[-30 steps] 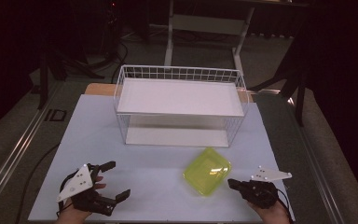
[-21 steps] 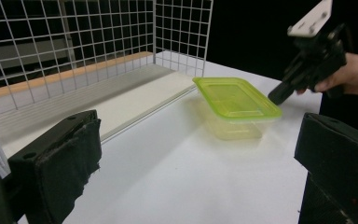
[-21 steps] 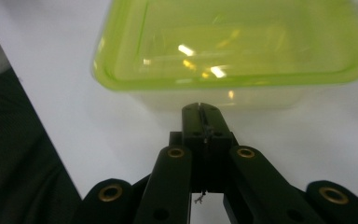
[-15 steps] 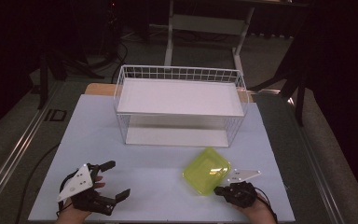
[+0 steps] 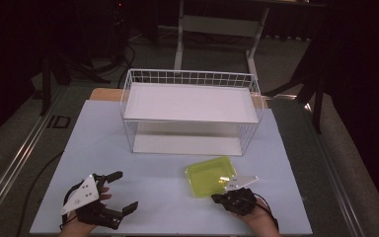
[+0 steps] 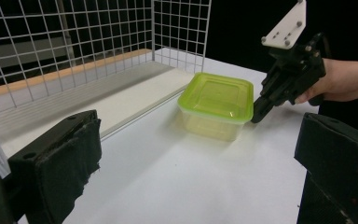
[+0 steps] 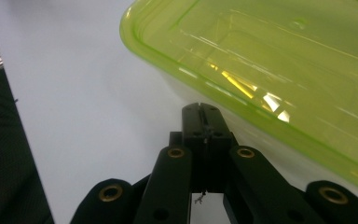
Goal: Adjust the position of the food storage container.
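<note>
1. Biggest thing first: the white counter [image 5: 168, 197], with a white wire basket [image 5: 190, 116] standing at the far end. It's a two-level rack sort of thing with a flat white shelf board inside.

2. The thing being worked on is the lime-green plastic container [image 5: 211, 175] with its lid on. It sits flat on the counter just in front of the basket, toward the right side, not touching the wire.

3. Right gripper [image 5: 225, 196]: jaws pinched fully together with nothing between them. In the right gripper view the closed tip [image 7: 201, 112] sits right up against the container's near side wall, just below the lid rim. Touching or a hair short, I honestly can't say. In the left gripper view you can see it angled down at the container's near corner [image 6: 259, 112].

4. Left gripper [image 5: 119, 193]: parked at the near-left of the counter, well apart from the container, jaws spread wide and holding nothing.

5. My read on the step: this is the approach to the container, probably a nudge or a pick-up toward the basket. A grab isn't set up, since the jaws are shut. For a grasp, the right gripper would need to open wide enough to straddle the rim or a corner. For a push, it just needs to stay low and square on the wall so the container slides rather than spins.
</note>
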The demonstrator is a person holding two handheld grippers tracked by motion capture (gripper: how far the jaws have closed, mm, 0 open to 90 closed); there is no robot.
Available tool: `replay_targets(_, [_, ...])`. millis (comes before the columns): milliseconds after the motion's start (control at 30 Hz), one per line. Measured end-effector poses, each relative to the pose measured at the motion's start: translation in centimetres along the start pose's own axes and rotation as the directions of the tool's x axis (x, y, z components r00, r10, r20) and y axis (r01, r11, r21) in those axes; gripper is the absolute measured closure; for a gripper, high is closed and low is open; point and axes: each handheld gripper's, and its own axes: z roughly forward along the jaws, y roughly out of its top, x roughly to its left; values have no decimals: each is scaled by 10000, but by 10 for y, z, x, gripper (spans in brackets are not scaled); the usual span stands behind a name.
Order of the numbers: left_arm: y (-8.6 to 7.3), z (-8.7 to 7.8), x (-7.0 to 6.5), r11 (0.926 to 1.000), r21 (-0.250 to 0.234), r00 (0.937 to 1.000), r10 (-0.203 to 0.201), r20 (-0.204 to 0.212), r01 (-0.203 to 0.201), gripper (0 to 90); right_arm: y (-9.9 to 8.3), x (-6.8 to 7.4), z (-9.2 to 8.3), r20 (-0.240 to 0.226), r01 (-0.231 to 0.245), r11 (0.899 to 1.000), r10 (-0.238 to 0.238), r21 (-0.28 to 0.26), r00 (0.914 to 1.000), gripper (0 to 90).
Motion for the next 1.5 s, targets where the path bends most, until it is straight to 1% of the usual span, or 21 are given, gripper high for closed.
replay_targets(67, [0, 0, 0, 10000, 7, 10000, 20, -37, -20, 13, -6, -5, -9, 246, -23, 10000, 21, 69, 9997, 900])
replay_targets(100, [0, 0, 0, 10000, -18, 10000, 15, -32, -15, 13, -6, -5, -9, 246, -23, 10000, 21, 69, 9997, 900])
replay_targets(167, [1, 0, 0, 10000, -22, 9999, 71, -74, -71, 13, -13, -14, -17, 604, -216, 9996, 207, 153, 9980, 900])
replay_targets(233, [1, 0, -1, 10000, -8, 9999, 90, -72, -90, 13, -16, -17, -19, 746, -280, 9994, 266, 179, 9969, 900])
replay_targets(267, [1, 0, -1, 10000, 37, 9999, 92, -85, -92, 13, -24, -30, -25, 1363, -463, 9983, 410, 354, 9898, 900])
replay_targets(333, [1, 0, -1, 10000, 40, 9999, 87, -80, -86, 13, -28, -38, -27, 1651, -623, 9973, 550, 398, 9847, 900])
replay_targets(367, [1, 1, -1, 9999, 68, 9999, 108, -90, -107, 13, -28, -38, -27, 1651, -623, 9973, 550, 398, 9847, 900])
replay_targets(400, [1, 1, -1, 9999, 62, 9999, 113, -85, -112, 13, -28, -50, -29, 2028, -826, 9961, 747, 305, 9764, 900])
replay_targets(467, [1, 1, 0, 9999, 63, 9999, 89, -76, -89, 13, -28, -54, -29, 2125, -895, 9957, 822, 249, 9737, 900])
replay_targets(500, [0, 1, 0, 9999, 78, 9999, 83, -83, -83, 13, -26, -64, -27, 2260, -1072, 9942, 1030, 66, 9687, 900])
replay_targets(533, [0, 1, 0, 9999, 78, 9999, 83, -83, -83, 13, -26, -64, -27, 2260, -1072, 9942, 1030, 66, 9687, 900])
replay_targets(600, [0, 1, 0, 9999, 101, 9999, 77, -94, -76, 13, -22, -72, -24, 2230, -1176, 9931, 1155, -37, 9680, 900])
replay_targets(667, [0, 0, 0, 10000, 76, 10000, 34, -82, -33, 13, -20, -73, -21, 2068, -1178, 9930, 1159, -31, 9715, 900])
replay_targets(767, [0, 0, 1, 10000, 70, 10000, 20, -72, -19, 13, -17, -69, -17, 1793, -1082, 9941, 1078, -75, 9779, 900])
replay_targets(1033, [-1, 2, -1, 9998, 171, 10000, 57, 7, -57, 13, -13, -52, -11, 1171, -864, 9962, 851, 62, 9895, 900])
replay_targets(1067, [-1, 3, -1, 9998, 200, 10000, 68, 27, -69, 13, -11, -50, -9, 1049, -710, 9974, 695, 105, 9921, 900])
replay_targets(1167, [-1, 3, -1, 9997, 226, 10000, 48, 66, -50, 13, -8, -46, -5, 1107, -506, 9985, 478, 223, 9927, 900])
replay_targets(1233, [-2, 3, -1, 9997, 235, 10000, 19, 61, -20, 13, -7, -48, -5, 1226, -507, 9986, 482, 171, 9913, 900])
replay_targets(1267, [-2, 3, -1, 9997, 230, 10000, 8, 69, -9, 13, -5, -53, -3, 1341, -709, 9974, 683, 145, 9886, 900])
replay_targets(1367, [-2, 3, 0, 9997, 243, 10000, -43, 72, 41, 13, 0, -55, -1, 1292, -817, 9967, 806, 29, 9883, 900])
replay_targets(1500, [-3, 4, 0, 9996, 257, 9998, -138, 150, 134, 13, 8, -49, 5, 1172, -592, 9981, 570, 153, 9915, 900])
